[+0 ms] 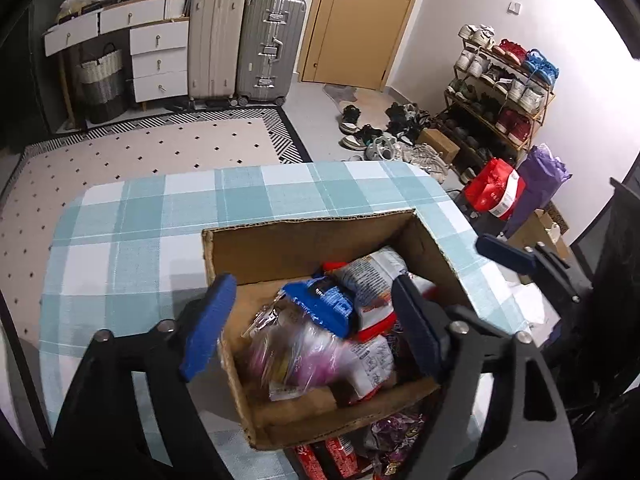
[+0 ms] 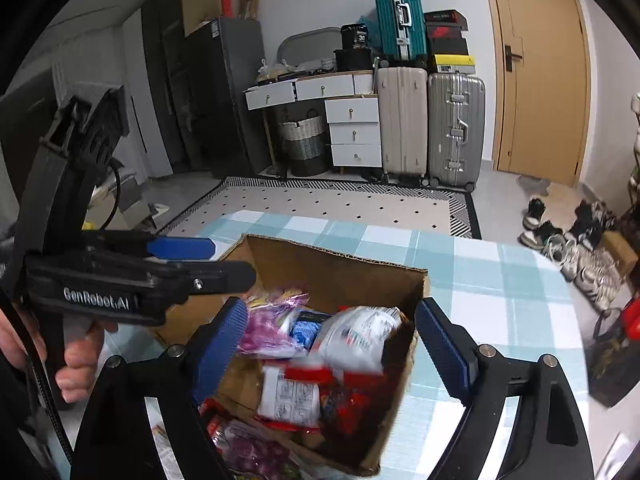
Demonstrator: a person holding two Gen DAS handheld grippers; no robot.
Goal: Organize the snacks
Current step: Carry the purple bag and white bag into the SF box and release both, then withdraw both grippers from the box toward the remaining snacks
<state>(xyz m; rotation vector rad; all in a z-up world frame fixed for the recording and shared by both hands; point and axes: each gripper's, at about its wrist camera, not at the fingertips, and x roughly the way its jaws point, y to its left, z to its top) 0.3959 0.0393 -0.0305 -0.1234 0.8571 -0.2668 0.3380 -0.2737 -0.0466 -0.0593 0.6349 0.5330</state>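
Note:
An open cardboard box sits on the checked tablecloth and holds several snack packets: a blue one, a white and red one and a pink clear bag. My left gripper hovers open and empty above the box. In the right wrist view the same box lies below my right gripper, also open and empty. A white and red packet and a pink bag show inside. More packets lie outside the box's near wall. The left gripper shows at the left of the right wrist view.
The right gripper's fingers show at the right of the left wrist view. Beyond the table are a patterned rug, suitcases, a white drawer unit, a shoe rack and a door.

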